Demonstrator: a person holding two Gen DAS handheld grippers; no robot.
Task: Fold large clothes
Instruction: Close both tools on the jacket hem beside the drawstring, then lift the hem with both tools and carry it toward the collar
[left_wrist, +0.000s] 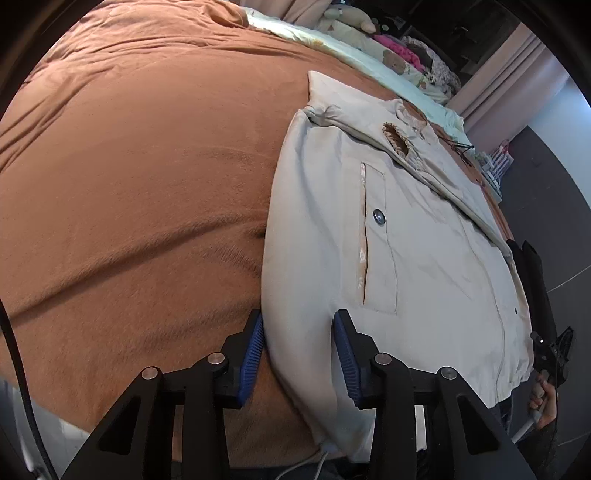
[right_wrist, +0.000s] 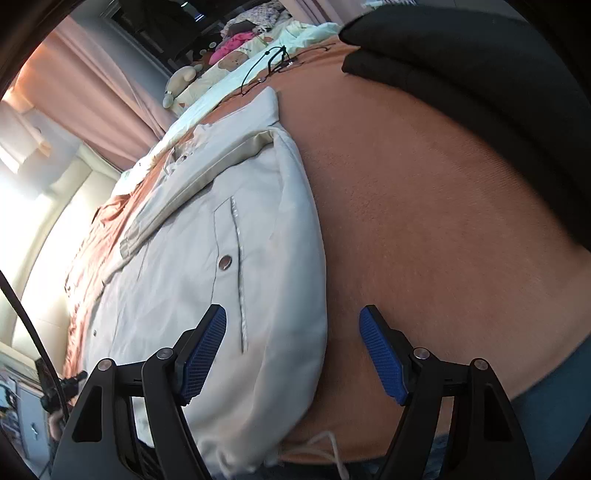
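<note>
A cream padded jacket (left_wrist: 406, 240) lies flat on the brown bedspread (left_wrist: 129, 184), front up, with snap pockets and its sleeves folded across the upper chest. My left gripper (left_wrist: 299, 347) is open, its blue pads straddling the jacket's left hem corner without closing. In the right wrist view the same jacket (right_wrist: 207, 266) lies to the left. My right gripper (right_wrist: 293, 350) is open and wide, its jaws either side of the jacket's right hem corner, holding nothing. A white drawstring (right_wrist: 325, 446) hangs at the hem.
A dark garment (right_wrist: 498, 92) lies on the bed at the upper right of the right wrist view. Pale bedding with bear prints, soft toys and pink items (left_wrist: 388, 48) sit at the bed's far end. Pink curtains (right_wrist: 92, 92) and grey floor (left_wrist: 554, 221) lie beyond.
</note>
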